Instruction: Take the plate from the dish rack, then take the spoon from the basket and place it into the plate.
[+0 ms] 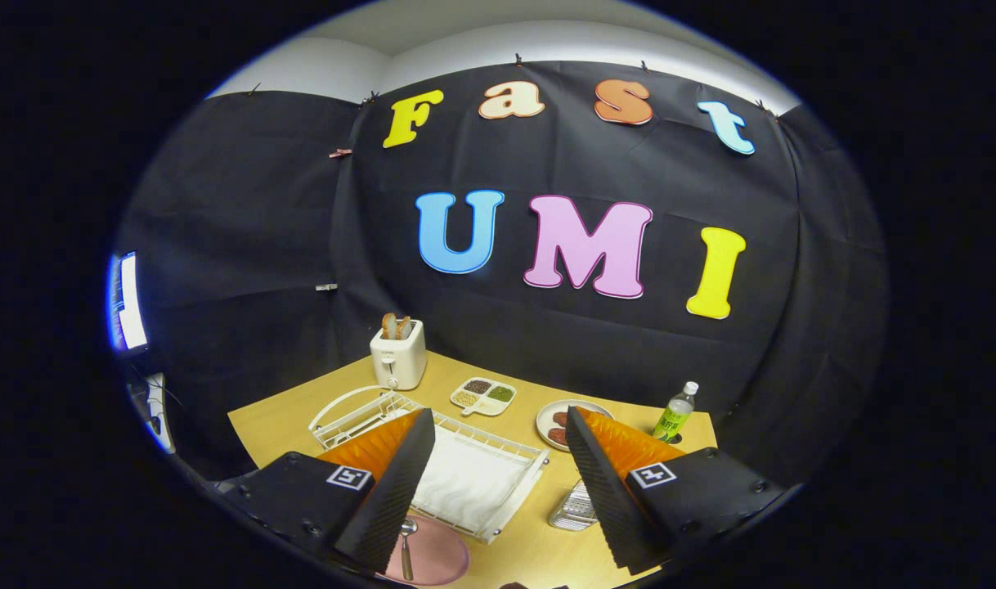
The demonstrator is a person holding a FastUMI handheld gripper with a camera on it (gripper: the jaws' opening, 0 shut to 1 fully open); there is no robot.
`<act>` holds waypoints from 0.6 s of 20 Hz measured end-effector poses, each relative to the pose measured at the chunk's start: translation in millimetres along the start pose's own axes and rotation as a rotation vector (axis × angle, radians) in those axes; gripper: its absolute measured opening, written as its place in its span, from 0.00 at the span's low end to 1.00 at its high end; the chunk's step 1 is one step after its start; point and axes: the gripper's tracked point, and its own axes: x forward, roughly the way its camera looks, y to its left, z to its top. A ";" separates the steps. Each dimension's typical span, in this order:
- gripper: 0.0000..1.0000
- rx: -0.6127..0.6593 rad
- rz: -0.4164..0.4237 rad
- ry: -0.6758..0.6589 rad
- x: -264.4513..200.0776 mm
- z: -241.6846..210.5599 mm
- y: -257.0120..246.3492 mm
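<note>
The spoon (406, 546) is seen lying in the pink plate (441, 560) near the tabletop's (539, 540) front edge. The gripper (498, 491) fingers are held wide apart, empty, above the dish rack (465, 474). The task is judged complete; a clear, steady withdrawal is advised.

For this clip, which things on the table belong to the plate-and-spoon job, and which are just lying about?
Job: pink plate with the spoon lying in it, between the fingers; white dish rack just ahead; metal basket; gripper, open, holding nothing.

Lying about: toaster, divided dish, food plate, bottle.
</note>
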 end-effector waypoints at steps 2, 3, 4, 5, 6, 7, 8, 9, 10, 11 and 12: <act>0.98 -0.004 -0.008 0.003 -1.2 -1.8 -9.7; 0.98 -0.008 -0.012 0.004 -1.1 -2.7 -14.5; 0.98 -0.009 -0.014 0.003 -1.9 -3.0 -17.5; 0.98 -0.008 -0.015 0.004 -2.4 -2.3 -20.0; 0.98 -0.005 -0.016 0.000 -3.1 -2.0 -21.4; 0.98 -0.006 -0.015 -0.002 -3.6 -0.3 -22.5; 0.98 -0.006 -0.016 -0.005 -5.1 0.1 -23.3; 0.98 -0.006 -0.010 -0.008 -6.7 1.6 -22.0; 0.98 -0.005 -0.006 -0.010 -7.2 2.1 -21.3; 0.98 -0.009 -0.003 -0.011 -7.4 1.6 -21.1; 0.98 -0.013 0.000 -0.012 -7.7 1.2 -21.9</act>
